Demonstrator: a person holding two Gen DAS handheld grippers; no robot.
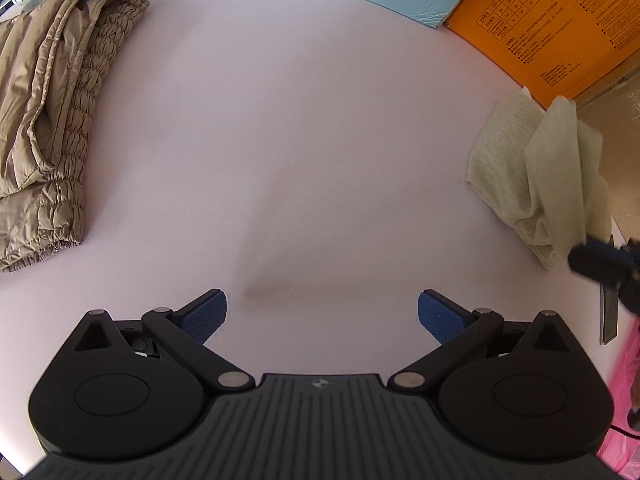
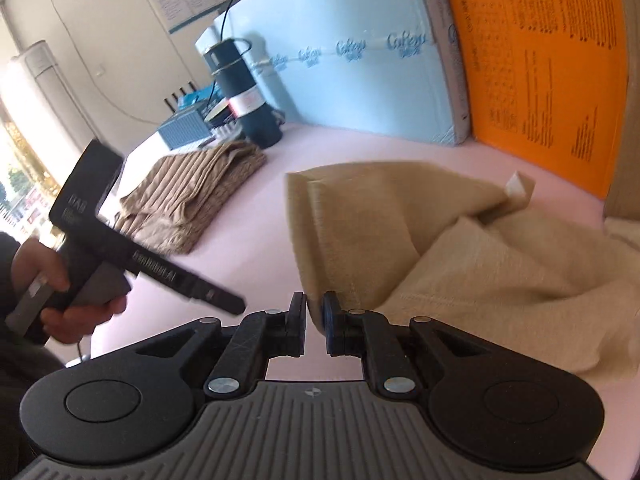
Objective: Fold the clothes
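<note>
A cream cloth (image 1: 516, 168) lies rumpled at the right of the pink table (image 1: 300, 140). One corner of it is lifted into my right gripper (image 1: 580, 258). In the right wrist view the right gripper (image 2: 315, 314) is shut on the cloth's (image 2: 472, 256) stitched edge, and the fabric drapes away to the right. My left gripper (image 1: 322, 314) hovers open over bare table with nothing between its blue pads (image 1: 208, 316). A hand (image 2: 60, 292) holds the left gripper (image 2: 224, 298), left of the cloth. A folded brown garment (image 1: 52, 120) (image 2: 192, 196) sits at the far left.
An orange box (image 1: 560, 20) (image 2: 540, 72) and a light blue foam board (image 2: 360, 64) stand along the table's back edge. A dark cylinder (image 2: 248, 96) stands behind the brown garment. A pink bag (image 1: 624, 392) hangs past the right edge.
</note>
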